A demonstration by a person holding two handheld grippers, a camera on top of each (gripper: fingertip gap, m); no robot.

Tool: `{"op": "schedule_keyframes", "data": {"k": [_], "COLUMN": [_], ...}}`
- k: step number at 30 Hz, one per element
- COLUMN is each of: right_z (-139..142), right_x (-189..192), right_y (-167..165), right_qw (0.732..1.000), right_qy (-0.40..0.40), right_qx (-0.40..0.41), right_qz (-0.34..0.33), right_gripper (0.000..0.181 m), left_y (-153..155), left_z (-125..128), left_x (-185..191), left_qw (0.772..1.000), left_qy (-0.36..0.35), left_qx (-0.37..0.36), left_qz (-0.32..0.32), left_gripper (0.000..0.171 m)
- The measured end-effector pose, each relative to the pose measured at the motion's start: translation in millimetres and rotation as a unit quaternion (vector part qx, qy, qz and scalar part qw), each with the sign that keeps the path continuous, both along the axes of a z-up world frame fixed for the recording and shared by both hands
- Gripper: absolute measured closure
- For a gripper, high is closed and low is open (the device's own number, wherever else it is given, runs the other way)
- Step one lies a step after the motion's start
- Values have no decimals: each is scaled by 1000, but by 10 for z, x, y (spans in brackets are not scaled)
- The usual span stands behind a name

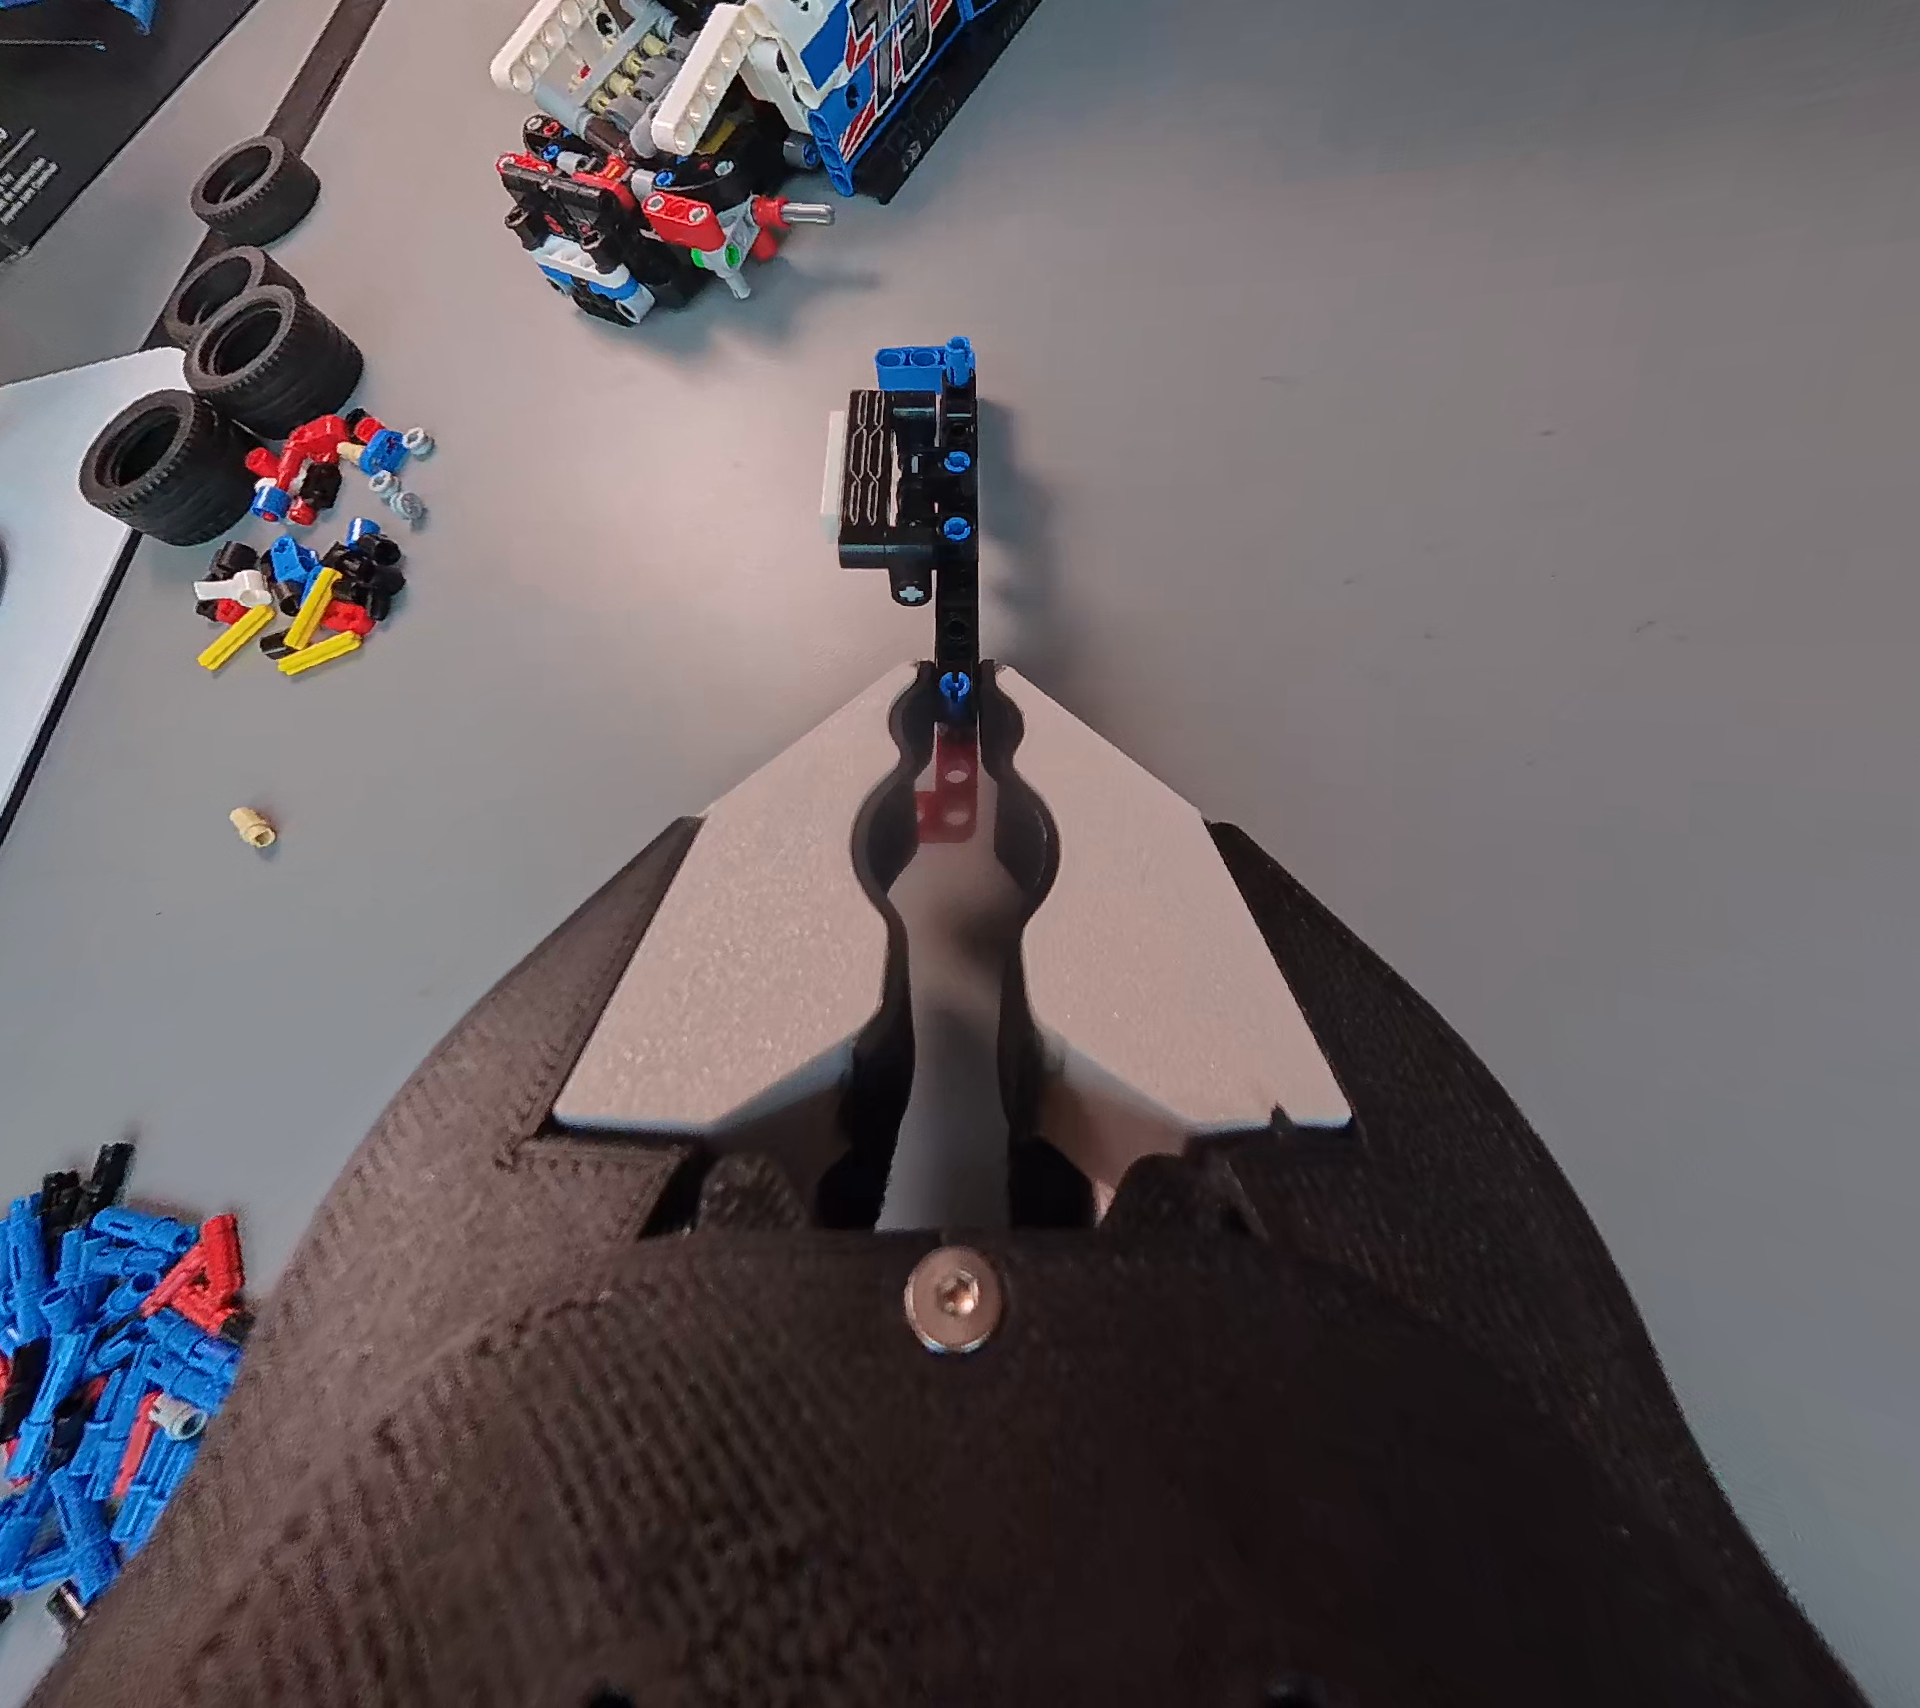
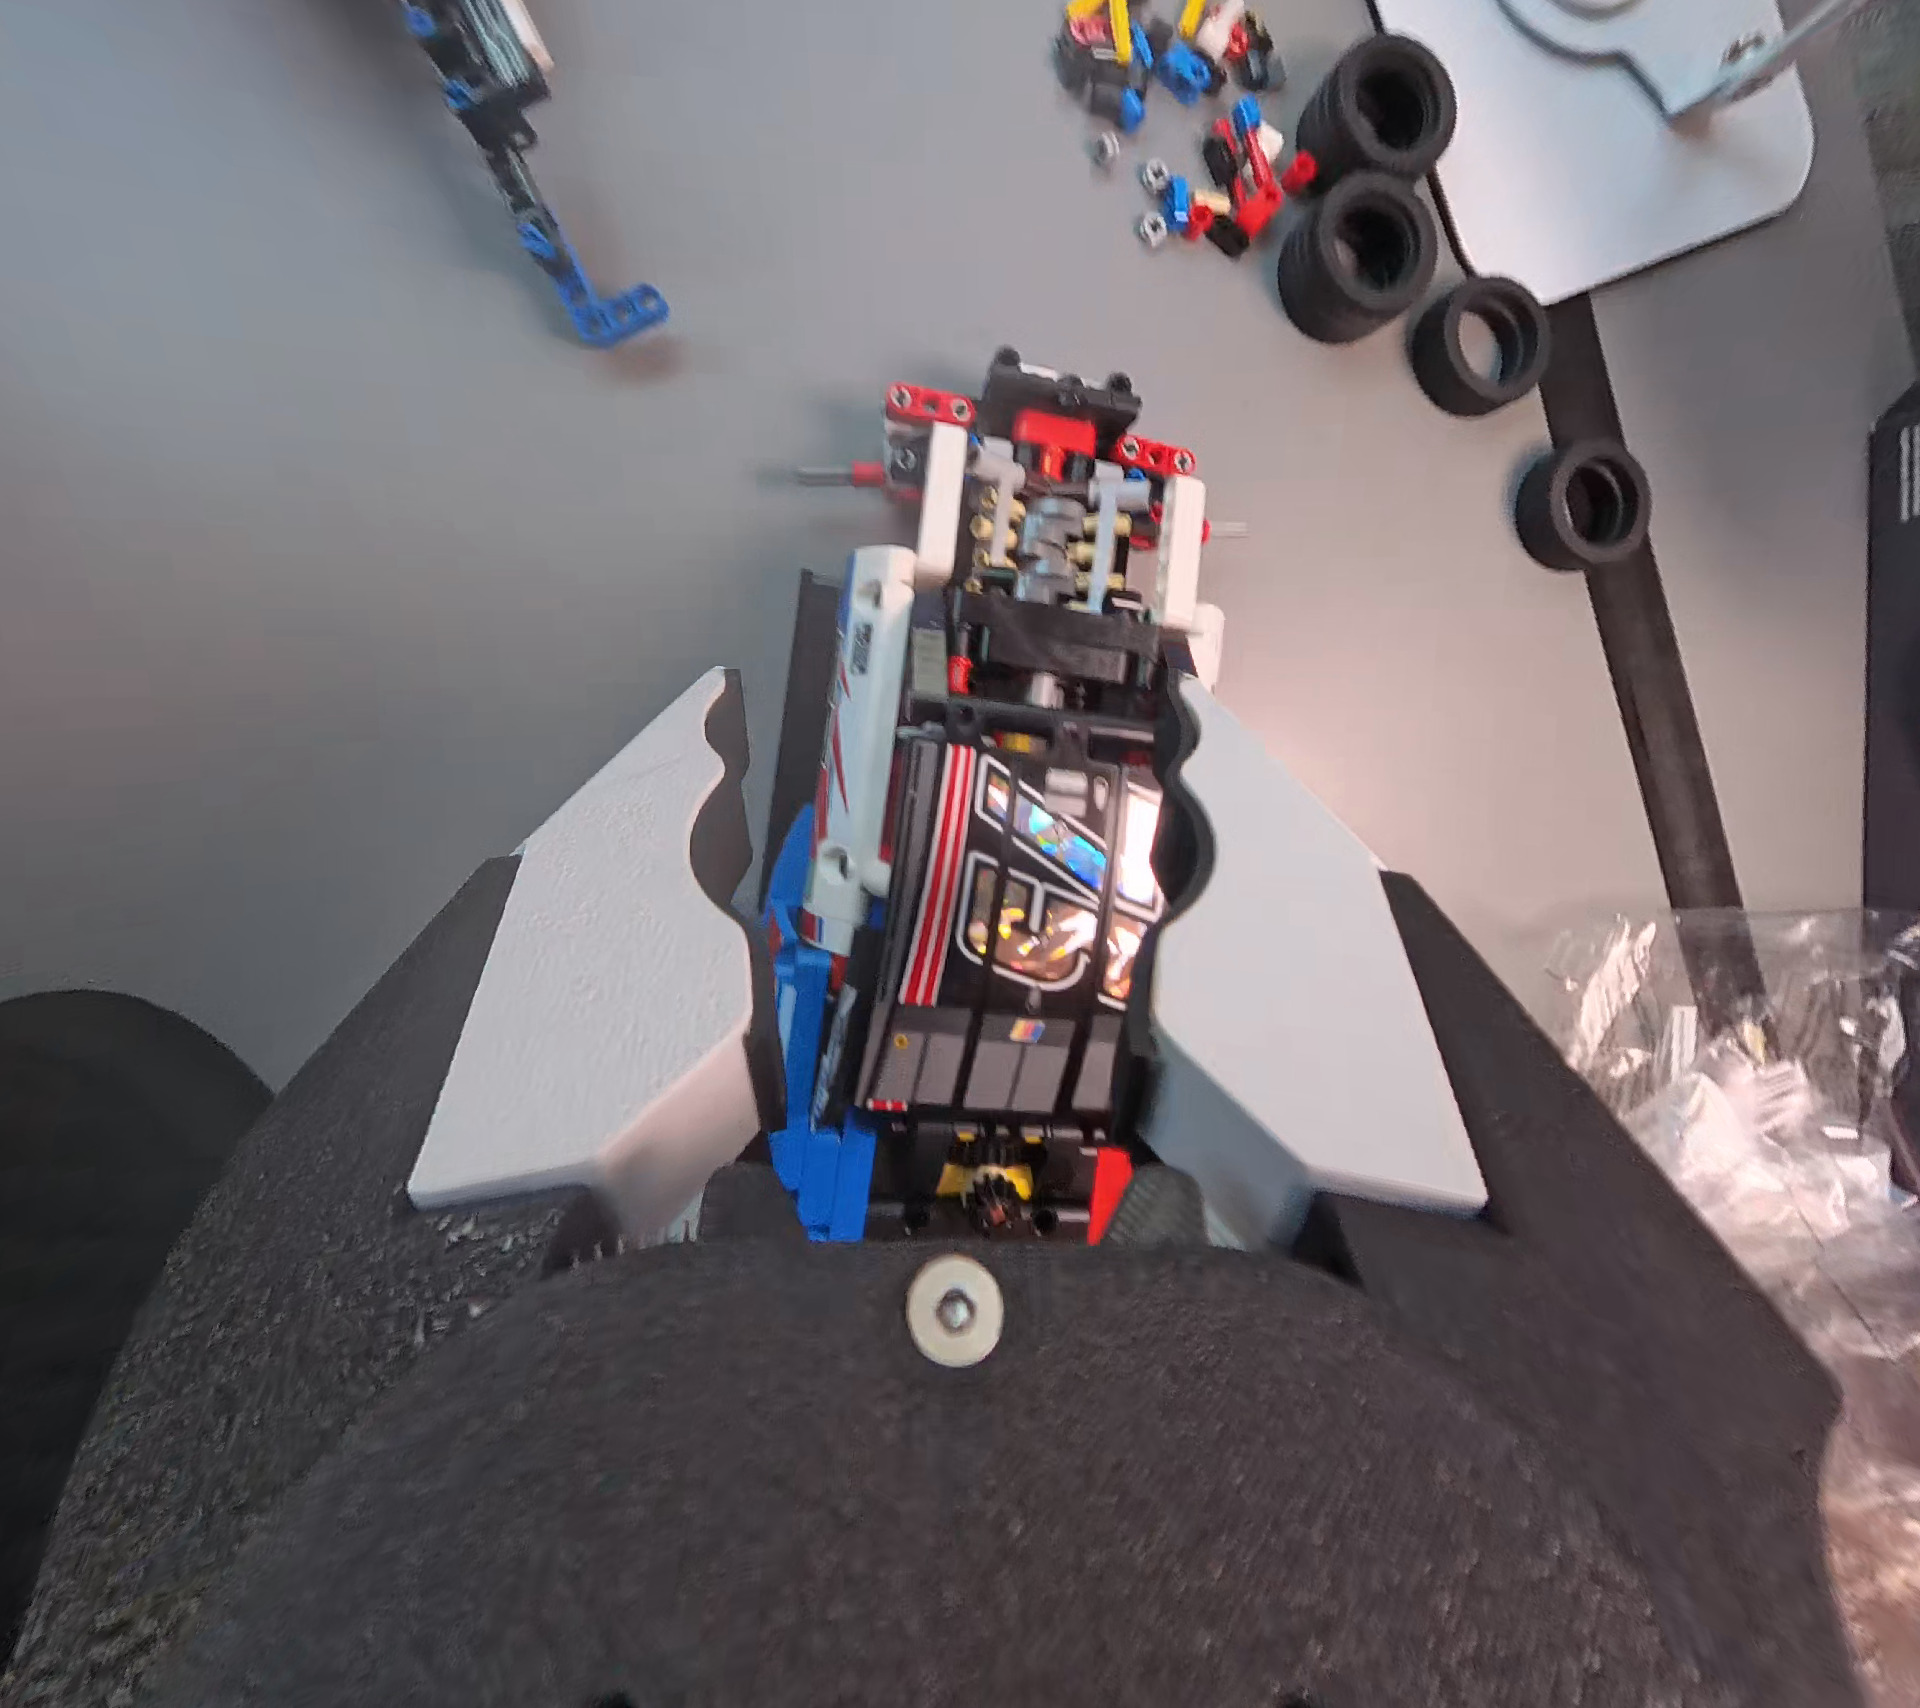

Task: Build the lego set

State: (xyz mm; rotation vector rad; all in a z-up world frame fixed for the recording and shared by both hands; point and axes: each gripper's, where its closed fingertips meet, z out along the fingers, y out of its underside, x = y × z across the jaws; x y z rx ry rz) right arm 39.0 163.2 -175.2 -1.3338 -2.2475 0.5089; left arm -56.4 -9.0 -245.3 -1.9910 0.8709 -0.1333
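A black beam assembly is clamped at its near end by the left tool, held toward 12 o'clock above the grey surface, while the car model is straddled by the right tool, its fingers apart

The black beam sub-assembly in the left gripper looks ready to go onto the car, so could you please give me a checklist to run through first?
1. Left gripper shut on the sub-assembly: ok.
2. Right gripper gripping the car body: cannot tell, fingers straddle it.
3. Sub-assembly apart from the car: ok.
4. Attachment point on the car visible: cannot tell.
5. Tyres and loose parts pile out of the path: ok.
6. Right wrist view sharp: not ok, blurred.
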Motion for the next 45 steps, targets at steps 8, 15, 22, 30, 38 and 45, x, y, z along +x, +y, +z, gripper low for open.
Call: {"op": "schedule_keyframes", "data": {"k": [8, 15, 22, 30, 38, 45], "right_z": [-90, -467, -610, -576, -616, -613], "right_x": [-338, -456, -442, -457, -472, -482], "right_y": [-1028, -1656, -1749, -1732, -1692, -1672], "right_qw": [990, 971, 963, 962, 965, 966], "right_qy": [55, 29, 19, 28, 34, 40], "right_qx": [-80, -179, -202, -208, -196, -195], "right_qz": [102, 158, 178, 176, 168, 162], "right_gripper": [127, 130, 160, 169, 170, 170], "left_y": [-86, -182, -202, -197, -194, -186], "left_z": [29, 11, -28, -17, -42, -47], "left_x": [233, 406, 439, 417, 369, 351], "left_qw": [999, 998, 997, 997, 998, 998], "left_qy": [-19, -24, -20, -32, -29, -29], "left_qx": [0, -9, -23, -28, -37, -38], "left_qz": [-39, -63, -66, -58, -47, -40], "left_gripper": [166, 165, 165, 164, 163, 162]}}
